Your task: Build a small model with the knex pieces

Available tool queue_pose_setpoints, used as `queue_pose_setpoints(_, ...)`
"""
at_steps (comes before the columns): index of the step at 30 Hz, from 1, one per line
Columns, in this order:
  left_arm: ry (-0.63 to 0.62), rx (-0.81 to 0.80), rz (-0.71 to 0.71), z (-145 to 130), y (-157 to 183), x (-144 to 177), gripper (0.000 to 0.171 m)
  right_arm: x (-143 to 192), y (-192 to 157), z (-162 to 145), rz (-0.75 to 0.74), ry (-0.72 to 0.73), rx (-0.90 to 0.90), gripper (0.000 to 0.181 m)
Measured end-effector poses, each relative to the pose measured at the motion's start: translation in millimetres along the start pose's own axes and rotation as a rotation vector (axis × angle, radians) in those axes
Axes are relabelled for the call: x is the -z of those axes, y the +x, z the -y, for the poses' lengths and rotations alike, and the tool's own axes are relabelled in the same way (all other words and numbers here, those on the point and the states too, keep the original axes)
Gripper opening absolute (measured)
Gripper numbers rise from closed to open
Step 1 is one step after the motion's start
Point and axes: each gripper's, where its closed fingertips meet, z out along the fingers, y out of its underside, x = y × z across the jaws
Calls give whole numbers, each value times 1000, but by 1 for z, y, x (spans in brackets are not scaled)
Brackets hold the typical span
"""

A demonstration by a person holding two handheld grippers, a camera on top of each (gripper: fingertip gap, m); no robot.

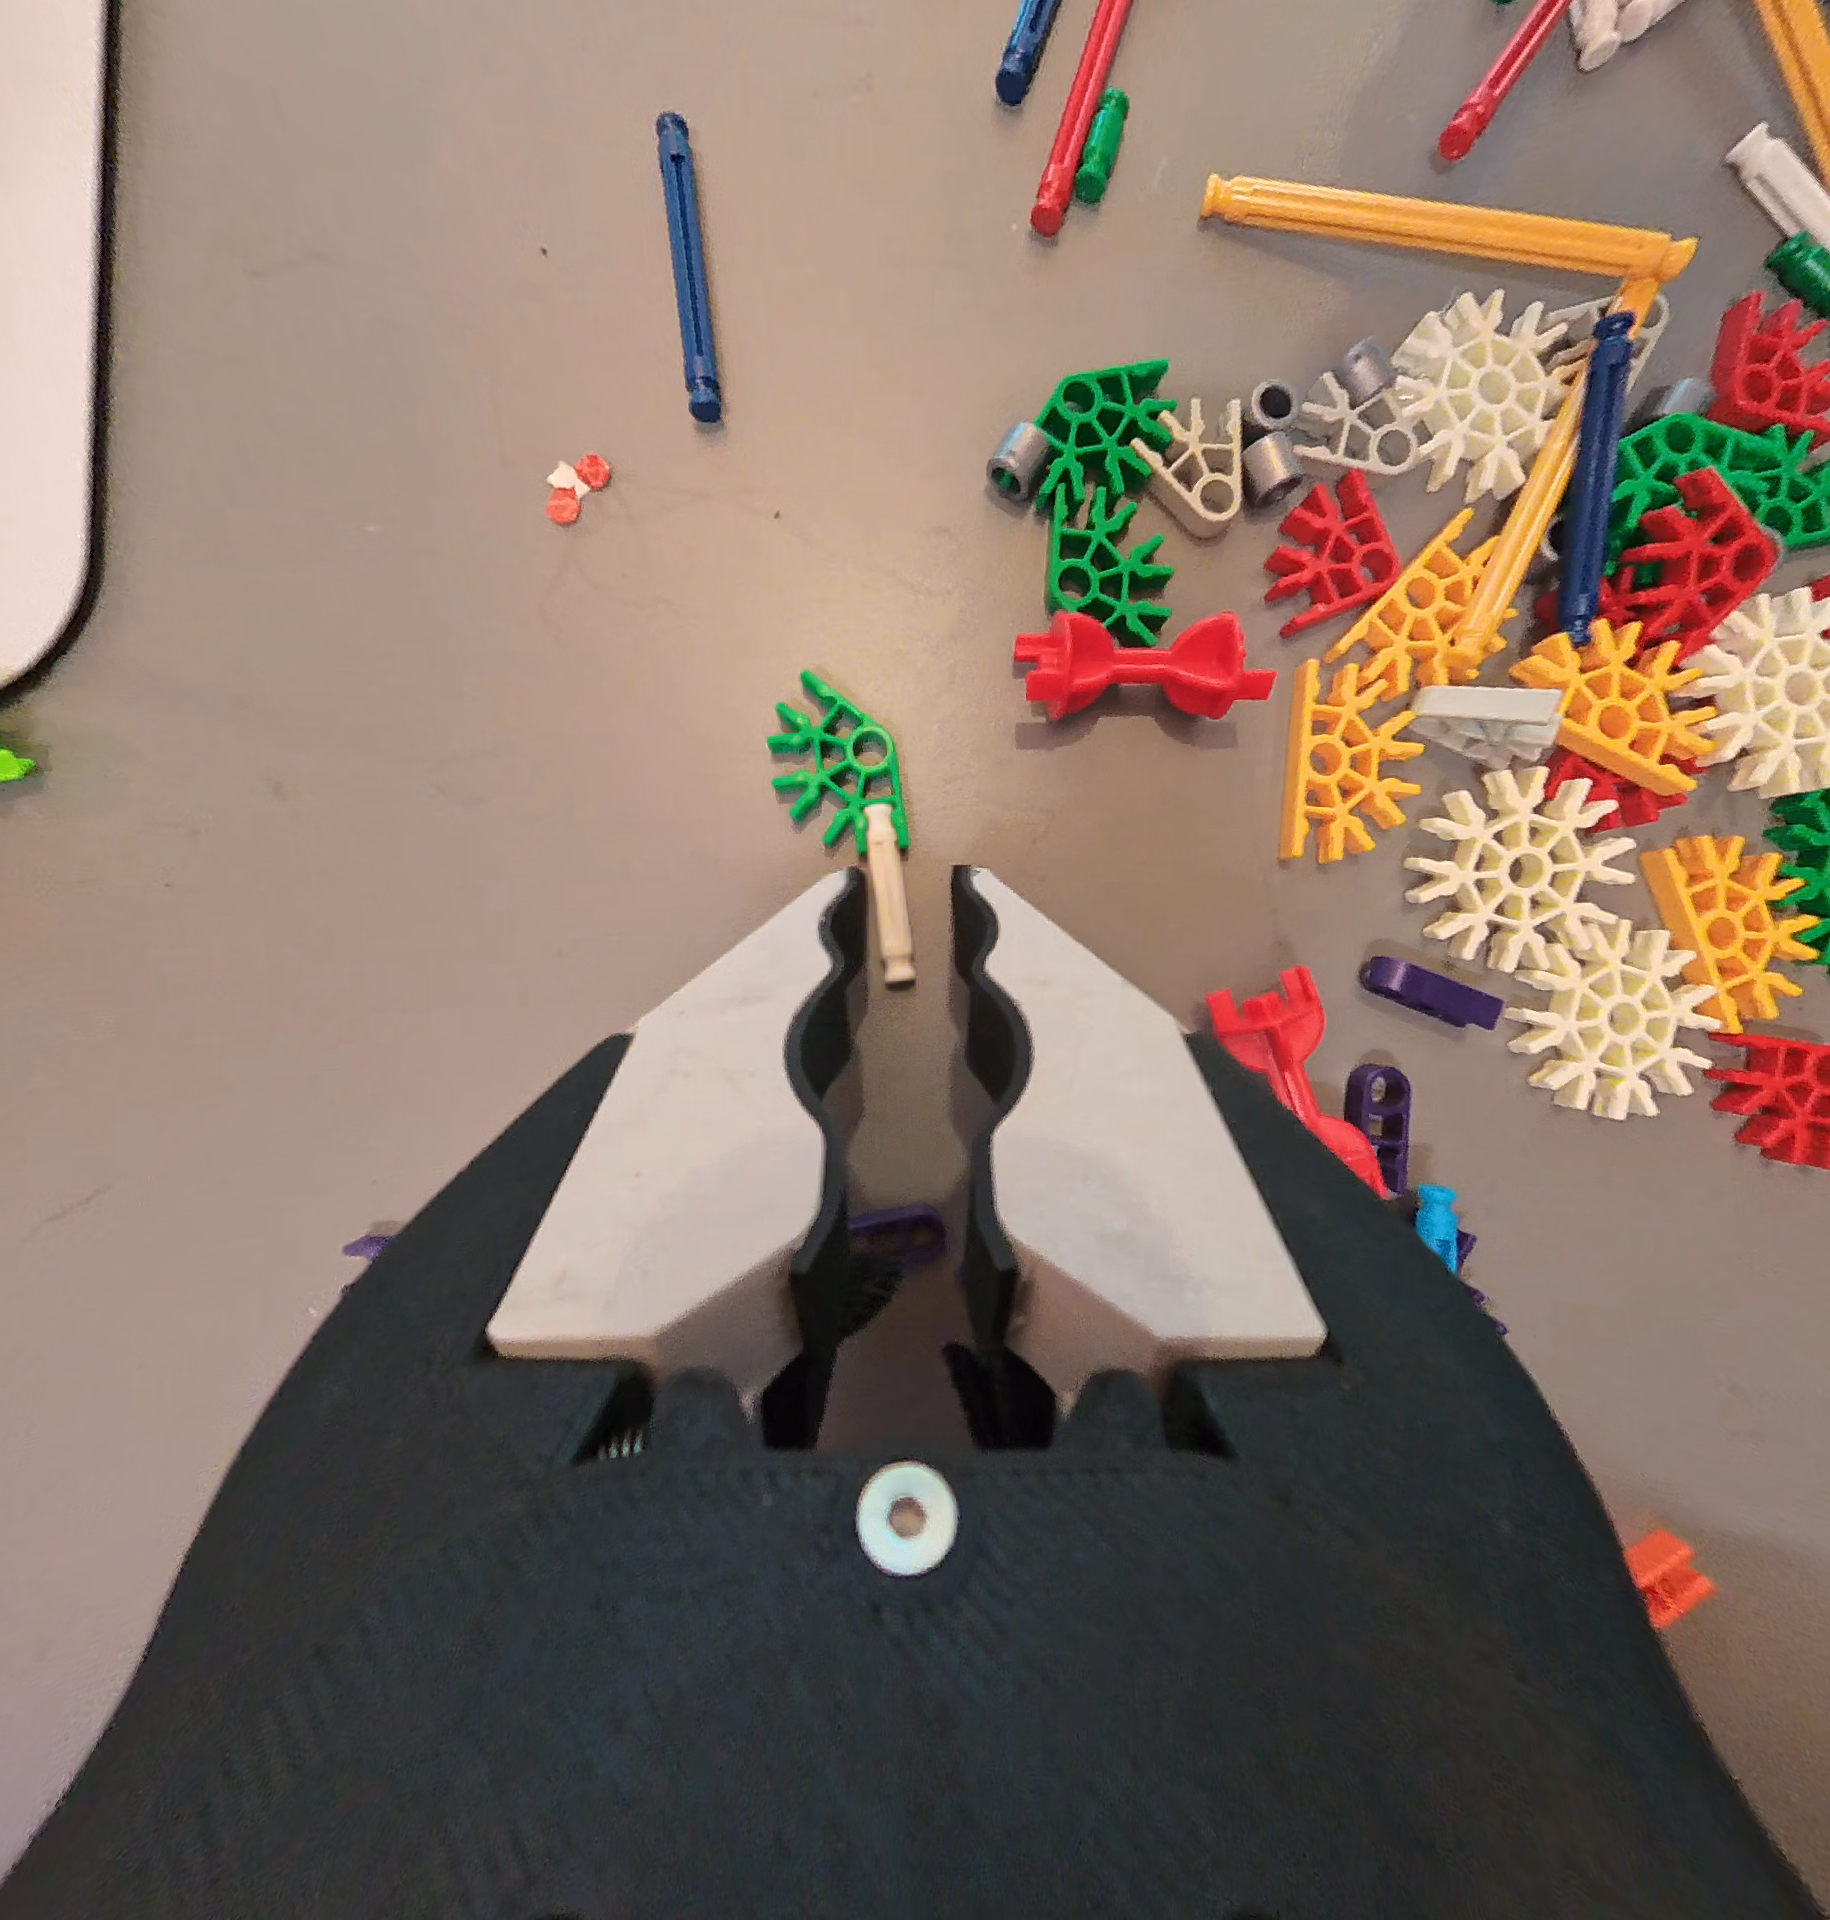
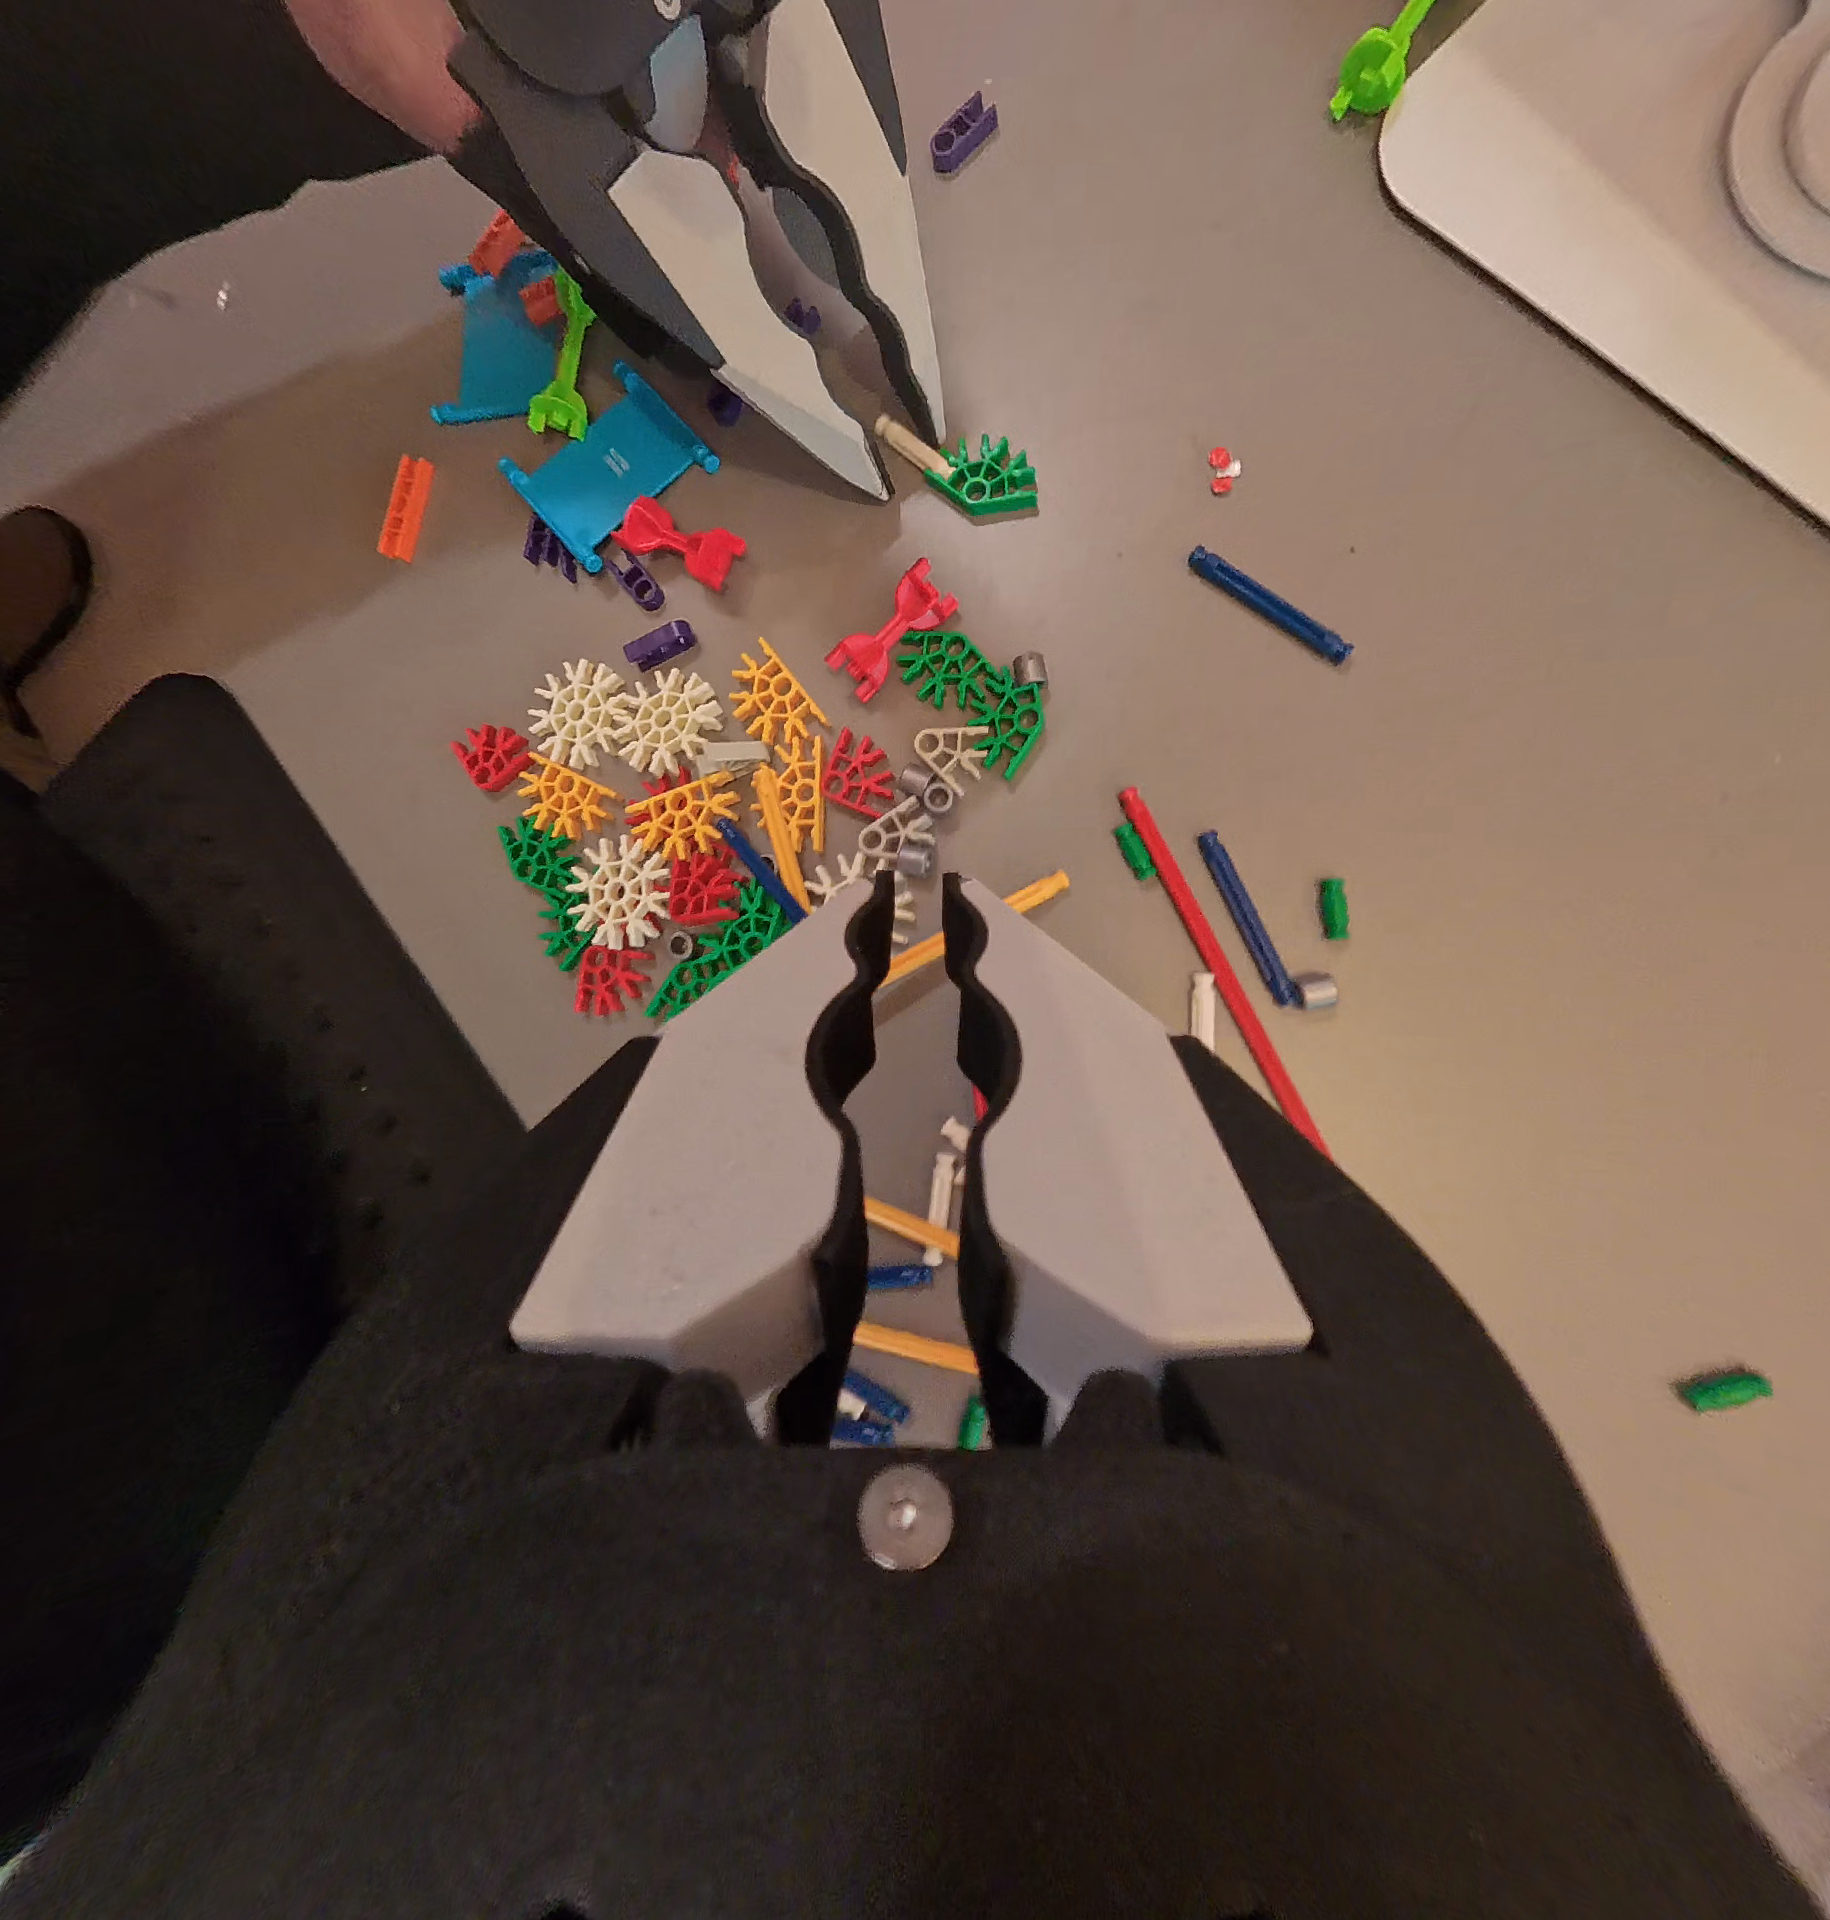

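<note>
We see the left tongs (image 1: 903, 883) lowered to the grey bench (image 1: 371, 935), their jaws a little apart with a short cream rod (image 1: 887, 904) lying between the tips, close against one jaw; whether the other jaw touches it we cannot tell. The rod's far end is plugged into a green fan-shaped connector (image 1: 838, 764) that lies flat on the bench just past the tips. From the right wrist view the same left tongs (image 2: 906, 457) come down steeply from the top of the frame, tips on either side of the cream rod (image 2: 906, 442), with the green connector (image 2: 989, 480) beside them.

The right tongs (image 2: 916, 883) hang above the bench with their jaws slightly apart and nothing between them. Just beyond their tips lies a heap of toy connectors (image 2: 682, 800): white snowflake wheels, yellow, red and green fans, grey spacers. A yellow rod (image 2: 1030, 891) pokes out beside the right tip, and more rods show through the gap between the jaws.

Well apart from the heap a lone blue rod (image 2: 1269, 605) lies on bare bench, with a long red rod (image 2: 1217, 966) and another blue rod (image 2: 1243, 914) nearer the right tongs. Two red bow-shaped pieces, a flat blue panel (image 2: 604, 473) and an orange clip (image 2: 406, 509) lie to the left of the left tongs. A white board (image 2: 1617, 260) covers the bench's far right corner.
</note>
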Motion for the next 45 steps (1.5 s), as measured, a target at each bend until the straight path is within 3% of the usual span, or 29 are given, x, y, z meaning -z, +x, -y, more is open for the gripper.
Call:
queue_pose_setpoints(2, 4, 0, -17, 0, 3, 0, 5, 8, 0, -8, -21, 12, -12, 7)
queue_pose_setpoints(9, -10, -29, -26, -2, 10, 1, 4, 28, -5, -35, -65, 16, -28, 7)
queue_pose_setpoints(15, -6, 16, 34, -7, 0, 15, 28, 46, -3, -46, -109, 47, -55, 15)
queue_pose_setpoints(21, 35, 74, 68, -7, 7, 43, 28, 52, 3, -62, -158, 44, -84, 18)
queue_pose_setpoints(30, 18, 88, 35, -10, 51, 49, 25, 28, 3, -89, -169, -44, -55, 20)
queue_pose_setpoints(34, 22, 89, 23, -9, 65, 46, 25, 15, 19, -100, -178, -75, -14, 10)
queue_pose_setpoints(38, 21, 89, 26, -7, 70, 41, 25, -6, 37, -99, -152, -104, 38, 7)
queue_pose_setpoints(45, 48, 112, 50, -5, 68, 46, 26, -34, 37, -103, -87, -216, 144, 9)
